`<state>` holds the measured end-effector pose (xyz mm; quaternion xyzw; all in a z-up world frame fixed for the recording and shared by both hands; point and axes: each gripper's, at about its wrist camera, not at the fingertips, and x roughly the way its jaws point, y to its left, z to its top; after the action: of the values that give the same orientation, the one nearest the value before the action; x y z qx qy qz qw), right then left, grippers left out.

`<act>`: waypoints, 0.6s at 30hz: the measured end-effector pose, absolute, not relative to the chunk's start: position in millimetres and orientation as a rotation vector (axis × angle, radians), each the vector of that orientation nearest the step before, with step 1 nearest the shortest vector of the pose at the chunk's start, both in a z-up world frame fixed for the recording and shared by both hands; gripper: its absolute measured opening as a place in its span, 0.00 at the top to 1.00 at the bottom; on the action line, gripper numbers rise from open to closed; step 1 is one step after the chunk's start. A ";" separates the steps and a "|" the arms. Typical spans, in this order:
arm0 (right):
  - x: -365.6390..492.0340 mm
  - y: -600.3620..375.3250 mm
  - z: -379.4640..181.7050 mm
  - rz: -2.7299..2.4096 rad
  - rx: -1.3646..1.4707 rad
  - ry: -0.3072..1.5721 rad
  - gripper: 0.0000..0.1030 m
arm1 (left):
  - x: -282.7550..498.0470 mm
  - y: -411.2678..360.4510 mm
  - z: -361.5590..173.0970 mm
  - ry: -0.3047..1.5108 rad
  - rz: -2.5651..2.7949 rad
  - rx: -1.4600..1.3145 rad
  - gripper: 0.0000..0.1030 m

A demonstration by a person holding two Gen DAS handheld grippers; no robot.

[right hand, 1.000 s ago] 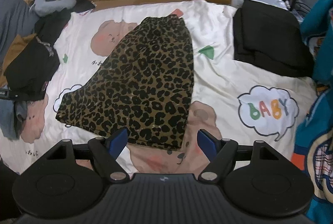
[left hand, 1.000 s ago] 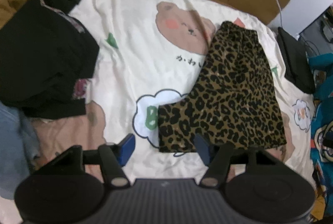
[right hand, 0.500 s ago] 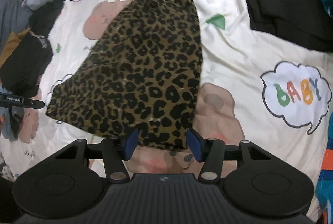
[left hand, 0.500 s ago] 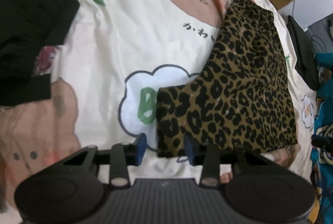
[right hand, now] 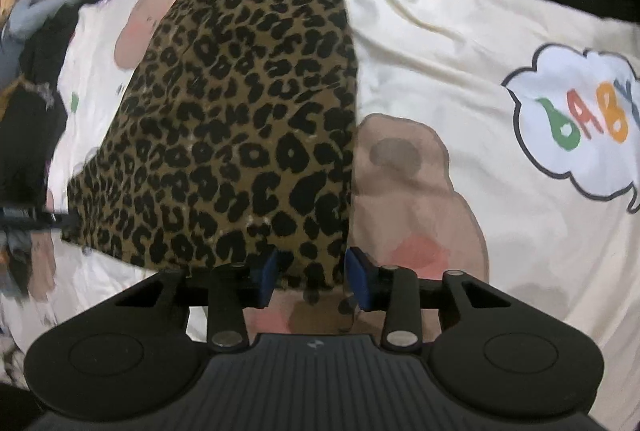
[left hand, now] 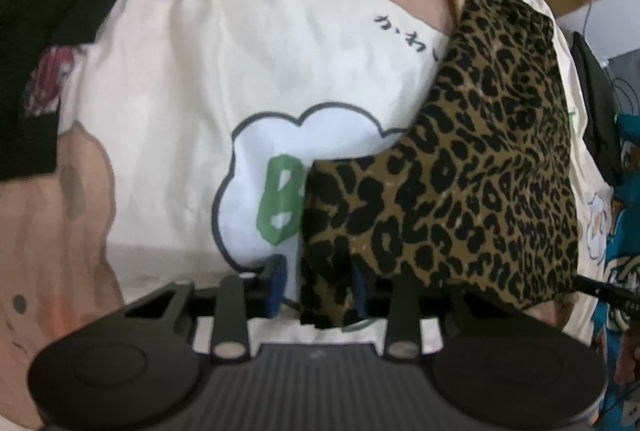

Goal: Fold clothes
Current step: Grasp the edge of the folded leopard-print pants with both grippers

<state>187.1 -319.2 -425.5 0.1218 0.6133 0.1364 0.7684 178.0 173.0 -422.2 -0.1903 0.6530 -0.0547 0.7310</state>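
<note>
Both corners, jaws closing.
My left hand-held gripper (left hand: 318, 289) and right hand-held gripper (right hand: 310, 277) straddle the leopard skirt's (right hand: 240, 119) near hem, not yet pinching.

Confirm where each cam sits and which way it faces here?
Left wrist: on the left gripper, tilted down at the leopard-print garment's near left corner; only gripper fingers show.
Right wrist: on the right gripper, tilted down at its near right corner; only fingers show.
Shared: the garment, the cartoon bedsheet.
</note>
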 end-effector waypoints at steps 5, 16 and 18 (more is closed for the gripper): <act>188.6 -328.5 -439.0 0.250 0.332 1.360 0.56 | 174.5 175.3 -419.7 1.422 -0.130 -0.452 0.81; 183.6 -332.5 -444.3 0.250 0.393 1.367 0.87 | 174.0 165.8 -420.3 1.427 -0.126 -0.356 0.62; 185.3 -331.8 -444.4 0.249 0.381 1.373 0.83 | 174.1 168.7 -422.9 1.430 -0.121 -0.389 0.60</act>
<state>185.3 -331.8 -444.4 0.1745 0.6283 0.1138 0.7496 174.1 168.7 -422.9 -0.1773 0.6508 -0.0549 0.7362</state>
